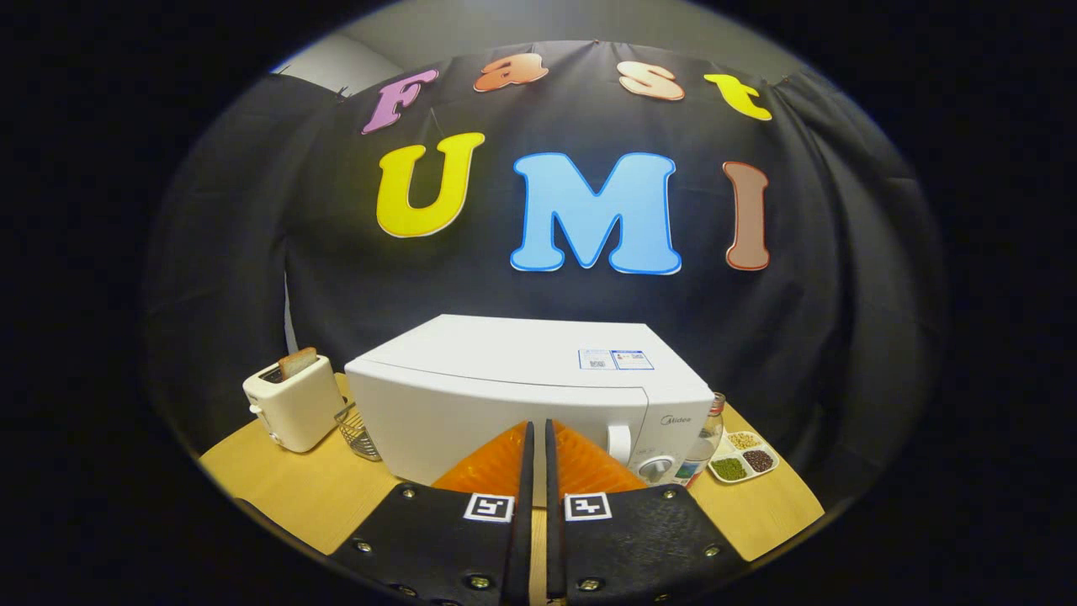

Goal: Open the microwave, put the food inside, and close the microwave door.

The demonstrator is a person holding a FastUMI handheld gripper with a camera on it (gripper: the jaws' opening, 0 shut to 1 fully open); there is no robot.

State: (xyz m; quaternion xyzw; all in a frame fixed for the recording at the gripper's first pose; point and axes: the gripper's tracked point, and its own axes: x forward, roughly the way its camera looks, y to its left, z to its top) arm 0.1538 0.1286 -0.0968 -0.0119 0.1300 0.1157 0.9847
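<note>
Microwave [513,396]: white countertop box, door closed, standing upright on a pale wooden table [294,488]. Seen from above and in front, turned slightly so its front faces the viewer. Plain white door fills most of the front; a vertical handle [618,443] sits at the door's right edge, with a round dial [655,468] on the narrow control panel beside it.

staged kitchen booth: white microwave [522,396], toaster [290,404], wire basket [360,433] on wooden table [294,488]; black cloth wall [252,252].

Toaster [292,404] and basket [360,432] left of microwave [513,396]; tray [744,457] right.
</note>
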